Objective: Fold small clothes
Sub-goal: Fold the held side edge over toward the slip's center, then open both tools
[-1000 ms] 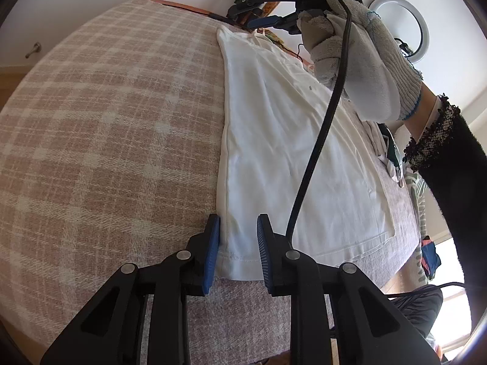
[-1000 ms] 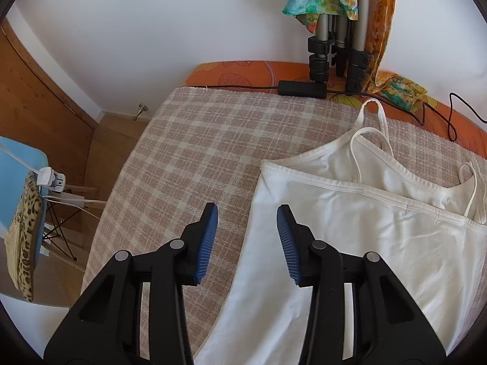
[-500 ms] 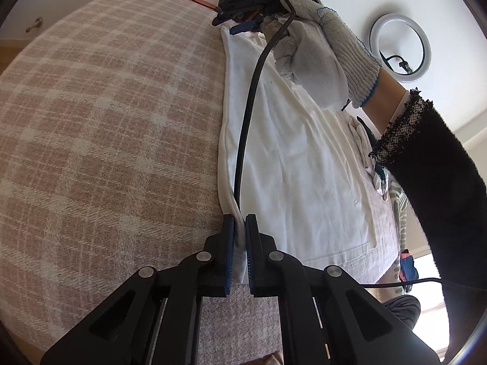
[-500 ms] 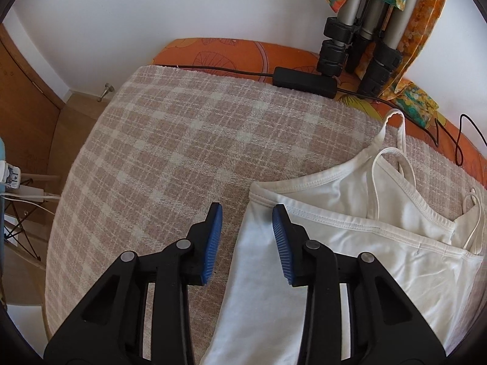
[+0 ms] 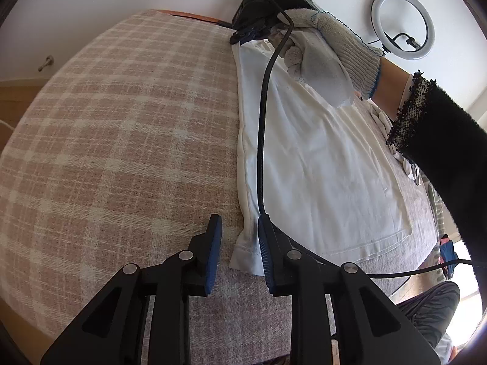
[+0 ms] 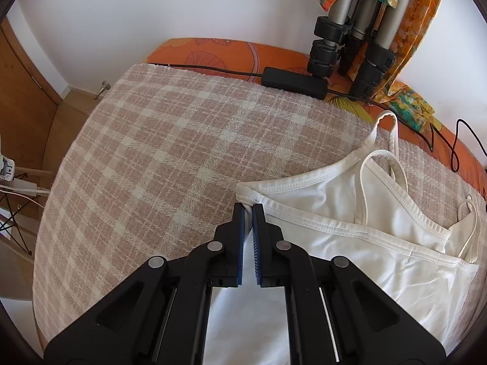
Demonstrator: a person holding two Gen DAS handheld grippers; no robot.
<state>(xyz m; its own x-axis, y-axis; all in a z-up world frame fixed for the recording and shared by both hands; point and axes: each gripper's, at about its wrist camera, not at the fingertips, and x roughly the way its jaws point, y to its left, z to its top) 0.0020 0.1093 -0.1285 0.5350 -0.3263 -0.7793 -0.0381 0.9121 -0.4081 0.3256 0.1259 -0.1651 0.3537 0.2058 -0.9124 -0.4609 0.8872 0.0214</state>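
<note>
The right gripper (image 6: pixel 248 210) is clamped on the upper corner of the white camisole (image 6: pixel 359 237), at the side seam just below the neckline band; fabric is pinched between the blue pads, which stand almost together. The left gripper (image 5: pixel 239 228) has its jaws opening: the pads stand apart, with the hem corner of the camisole (image 5: pixel 319 158) lying between them. The right pad touches the cloth; the left pad stands clear over the blanket.

The camisole lies flat on a pink-and-cream plaid blanket (image 5: pixel 121 127), spread lengthwise from hem to straps.

The left wrist view alone shows the full length of the garment, the person's right hand (image 5: pixel 322 51) in a white knit glove holding the right gripper at the far corner, a black sleeve (image 5: pixel 441 152), a black cable (image 5: pixel 261 127) crossing the cloth, and a ring light (image 5: pixel 401 24) on the wall.

The right wrist view alone shows the shoulder straps (image 6: pixel 392 152) lying loose at the top edge, an orange patterned cover (image 6: pixel 231 51) beyond the blanket, a black power adapter (image 6: pixel 293 82) on it, and tripod legs (image 6: pixel 350 30) draped with coloured fabric.
</note>
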